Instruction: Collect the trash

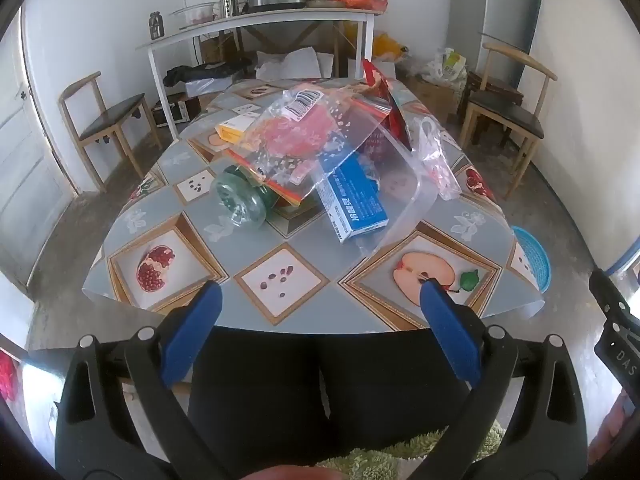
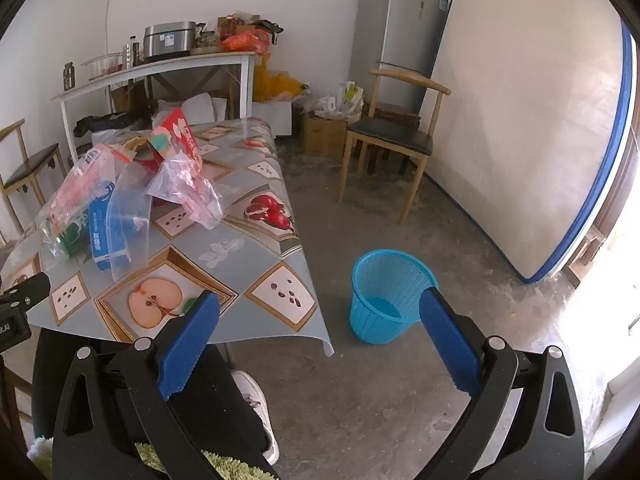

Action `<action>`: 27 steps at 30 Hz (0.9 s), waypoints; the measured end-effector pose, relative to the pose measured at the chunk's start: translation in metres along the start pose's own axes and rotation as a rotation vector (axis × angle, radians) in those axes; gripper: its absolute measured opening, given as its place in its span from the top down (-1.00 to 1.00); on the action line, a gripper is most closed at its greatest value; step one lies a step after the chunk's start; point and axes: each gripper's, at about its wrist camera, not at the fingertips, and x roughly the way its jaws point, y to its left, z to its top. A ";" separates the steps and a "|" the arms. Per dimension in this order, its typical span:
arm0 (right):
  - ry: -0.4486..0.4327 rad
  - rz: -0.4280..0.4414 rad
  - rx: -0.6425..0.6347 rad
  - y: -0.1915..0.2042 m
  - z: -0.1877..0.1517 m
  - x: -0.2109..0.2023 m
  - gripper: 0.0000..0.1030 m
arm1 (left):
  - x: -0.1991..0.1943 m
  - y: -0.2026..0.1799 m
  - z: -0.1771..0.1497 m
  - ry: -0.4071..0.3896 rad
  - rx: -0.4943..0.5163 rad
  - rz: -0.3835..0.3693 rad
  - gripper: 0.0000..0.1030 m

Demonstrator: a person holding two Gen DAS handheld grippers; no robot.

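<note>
A heap of trash lies on the table point(image 1: 168, 168): a green plastic bottle point(image 1: 244, 200) on its side, a blue carton point(image 1: 354, 200), a clear bag with pink contents point(image 1: 292, 136), a large clear plastic bag point(image 1: 404, 184), a red packet point(image 1: 380, 84) and a yellow box point(image 1: 230, 130). The heap also shows in the right wrist view point(image 2: 120, 192). A blue mesh bin point(image 2: 386, 296) stands on the floor right of the table. My left gripper point(image 1: 320, 292) is open and empty at the table's near edge. My right gripper point(image 2: 320, 300) is open and empty, over the floor beside the table corner.
Wooden chairs stand left point(image 1: 104, 116) and right point(image 2: 392, 140) of the table. A white side table point(image 1: 256, 24) with a cooker and jars stands at the back wall. A fridge point(image 2: 396, 28) and a leaning mattress point(image 2: 528, 120) are at the right. Boxes and bags point(image 2: 332, 120) crowd the far floor.
</note>
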 end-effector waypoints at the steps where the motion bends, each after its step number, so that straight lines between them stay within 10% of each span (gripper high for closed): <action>1: -0.002 -0.002 -0.001 0.000 0.001 0.001 -0.89 | 0.000 0.000 0.000 -0.002 -0.002 -0.002 -0.86; 27: 0.016 -0.003 -0.007 0.004 0.001 0.005 -0.89 | 0.003 0.002 0.005 -0.009 0.012 -0.009 -0.86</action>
